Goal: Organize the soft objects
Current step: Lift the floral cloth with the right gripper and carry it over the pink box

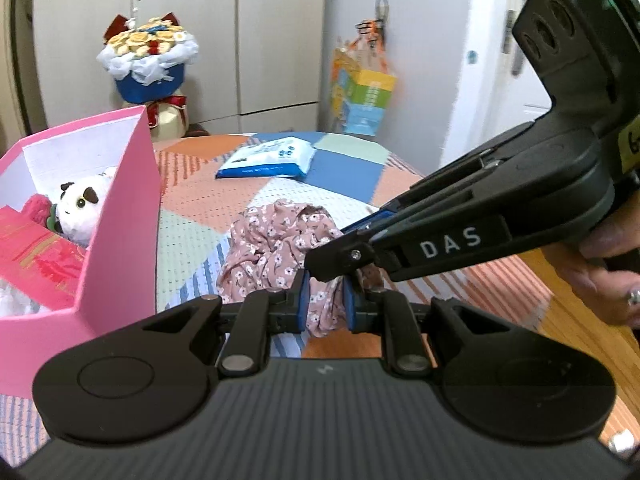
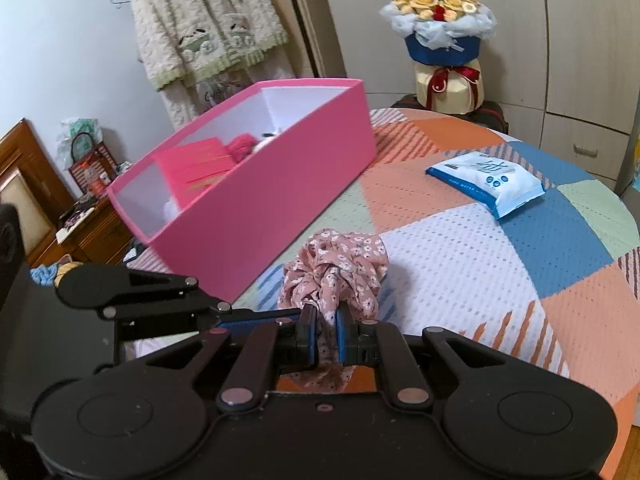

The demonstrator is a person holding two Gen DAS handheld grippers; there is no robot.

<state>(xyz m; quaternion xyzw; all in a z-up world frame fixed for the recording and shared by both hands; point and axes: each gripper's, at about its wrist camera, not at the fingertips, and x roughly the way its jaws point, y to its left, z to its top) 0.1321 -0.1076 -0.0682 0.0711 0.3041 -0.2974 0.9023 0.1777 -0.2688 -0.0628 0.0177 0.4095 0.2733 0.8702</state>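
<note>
A pink floral cloth (image 1: 276, 244) lies bunched on the patchwork bed cover (image 1: 200, 224). My left gripper (image 1: 325, 304) is shut on its near edge. My right gripper (image 2: 328, 332) is shut on the same cloth (image 2: 340, 268) from the other side; it reaches in from the right in the left wrist view (image 1: 340, 260). The left gripper shows at the left in the right wrist view (image 2: 280, 314). A pink box (image 1: 116, 216) stands to the left, holding a panda plush (image 1: 82, 208), a pink plush and a red packet. The box also shows in the right wrist view (image 2: 260, 200).
A blue and white wipes pack (image 1: 272, 158) lies farther back on the bed (image 2: 486, 180). A flower bouquet (image 1: 150, 60) stands behind the bed by the wardrobe. A paper bag (image 1: 360, 96) hangs on the wall. Wooden floor (image 1: 580, 320) lies right of the bed.
</note>
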